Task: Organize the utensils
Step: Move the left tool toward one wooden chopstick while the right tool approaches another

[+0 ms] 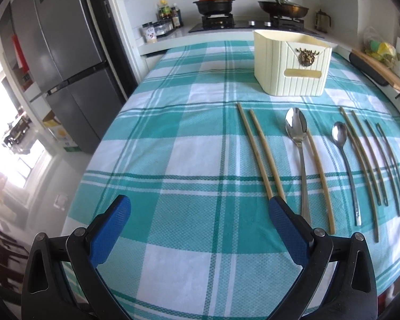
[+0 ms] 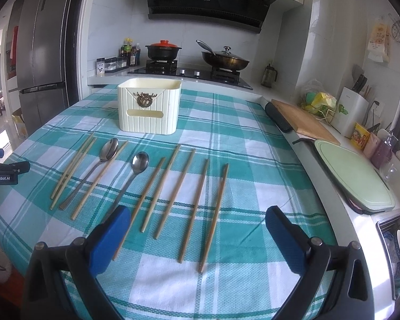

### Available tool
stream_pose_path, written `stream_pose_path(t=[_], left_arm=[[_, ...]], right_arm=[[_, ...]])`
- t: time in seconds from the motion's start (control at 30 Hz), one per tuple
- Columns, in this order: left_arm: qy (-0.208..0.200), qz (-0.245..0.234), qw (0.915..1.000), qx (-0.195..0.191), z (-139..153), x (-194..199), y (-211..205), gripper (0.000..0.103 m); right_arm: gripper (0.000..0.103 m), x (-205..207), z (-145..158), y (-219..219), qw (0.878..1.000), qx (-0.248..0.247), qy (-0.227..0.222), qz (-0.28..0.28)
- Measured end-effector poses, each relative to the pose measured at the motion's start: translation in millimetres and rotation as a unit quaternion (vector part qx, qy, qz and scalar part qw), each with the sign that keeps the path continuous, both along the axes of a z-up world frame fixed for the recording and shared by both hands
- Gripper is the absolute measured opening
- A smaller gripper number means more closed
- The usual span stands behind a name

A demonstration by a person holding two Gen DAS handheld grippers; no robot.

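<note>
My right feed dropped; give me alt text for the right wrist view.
Open right gripper hovers over chopsticks and two spoons lying in a row on a teal checked tablecloth, before a cream utensil holder.

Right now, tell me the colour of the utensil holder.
The utensil holder is cream with a bronze-coloured deer-head ornament, clearest in the right wrist view.

Right gripper [image 2: 197,222] over the near edge of the table [image 2: 253,138], blue pads [image 2: 282,236] wide apart, nothing between them. Checked cloth [image 2: 226,186] covers the table. Cream holder [image 2: 149,106] upright toward the far edge, empty as far as visible. Chopsticks [image 2: 194,210] lie in a row across the middle, mostly apart; two at the left lie close together. Large spoon [image 2: 108,149] and small spoon [image 2: 140,162] among them, bowls pointing to the holder. Left gripper [image 2: 2,170] partly visible at the left edge.
</note>
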State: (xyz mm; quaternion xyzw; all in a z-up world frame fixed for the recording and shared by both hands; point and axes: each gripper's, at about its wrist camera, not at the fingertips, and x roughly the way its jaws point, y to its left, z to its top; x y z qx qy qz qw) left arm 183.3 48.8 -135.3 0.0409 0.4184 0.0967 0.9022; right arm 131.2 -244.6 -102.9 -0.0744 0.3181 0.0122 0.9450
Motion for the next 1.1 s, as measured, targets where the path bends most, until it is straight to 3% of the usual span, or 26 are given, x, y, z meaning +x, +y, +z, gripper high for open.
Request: stream_pose_path(t=[0.3,0.5,0.6,0.87,1.1], left_arm=[[0.008,-0.001,1.0000,0.004,-5.1,11.9,3.7,0.103],[0.028,-0.004,0.9966,-0.077,-14.9,33.9,21.8,0.103],[0.034,-0.006,0.9948,-0.096,-19.3,54.5,21.8,0.102],[0.058,0.002,0.9956,-0.074,-47.8,110.2,7.8,0.102],[0.079,0.015,0.9948,-0.063,-69.5,135.1,7.8,0.102]], right_arm=[[0.103,15.3,-8.1,-4.8,1.000,-0.009,0.021,-0.017],[0.103,38.7,-19.2,-25.4,0.997,0.009,0.057,-0.042],[0.103,49.8,-24.3,-37.0,0.995,0.033,0.070,-0.055],[0.102,68.8,-23.5,-44.0,0.995,0.044,0.069,-0.053],[0.102,79.6,-23.3,-53.4,0.994,0.053,0.067,-0.061]])
